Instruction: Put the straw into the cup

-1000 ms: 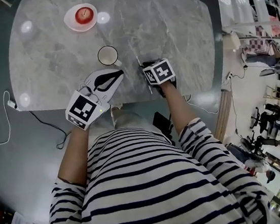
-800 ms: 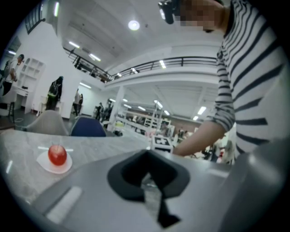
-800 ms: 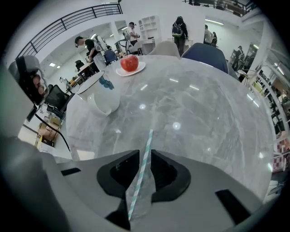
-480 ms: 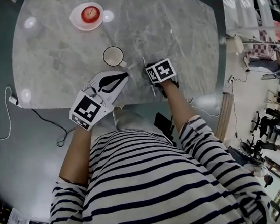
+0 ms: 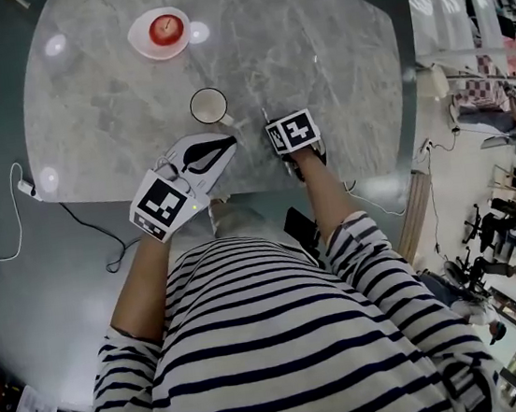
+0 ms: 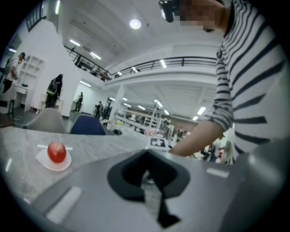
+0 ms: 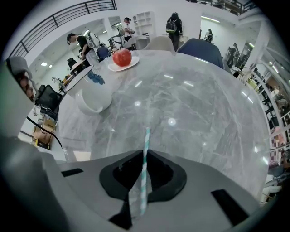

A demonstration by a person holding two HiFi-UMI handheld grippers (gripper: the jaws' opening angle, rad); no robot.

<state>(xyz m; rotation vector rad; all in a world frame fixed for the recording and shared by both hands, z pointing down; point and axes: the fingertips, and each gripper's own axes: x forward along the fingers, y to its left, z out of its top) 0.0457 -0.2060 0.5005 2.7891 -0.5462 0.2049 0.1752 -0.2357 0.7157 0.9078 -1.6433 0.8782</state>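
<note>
Straw (image 7: 146, 138), striped teal and white, is being pinched between the pressed jaws of the right tongs (image 7: 144, 156), with most of its visible length being carried out ahead of them over the table (image 5: 312, 42). Its long axis is being held in line with the jaws, pointing away from the person and lying closer to flat than to upright, as far as the right gripper view allows this to be judged. The white cup (image 7: 93, 97) is being seen ahead and to the left of the straw's free end, apart from it, standing upright near the table's near edge with its mouth facing up (image 5: 209, 106). The coming move is therefore being judged as a carry forward and leftward, with the straw being tipped toward vertical so that its free end is brought over the mouth. The left tongs (image 5: 228, 140) are being held nearer the cup, with their tip close beside its handle side; their jaws are being kept together on nothing, the left gripper view showing only a thin sliver of table between them. A red apple (image 5: 166, 28) on a small plate (image 5: 140, 41) is being left well apart at the far side and is not being judged an obstacle.
</note>
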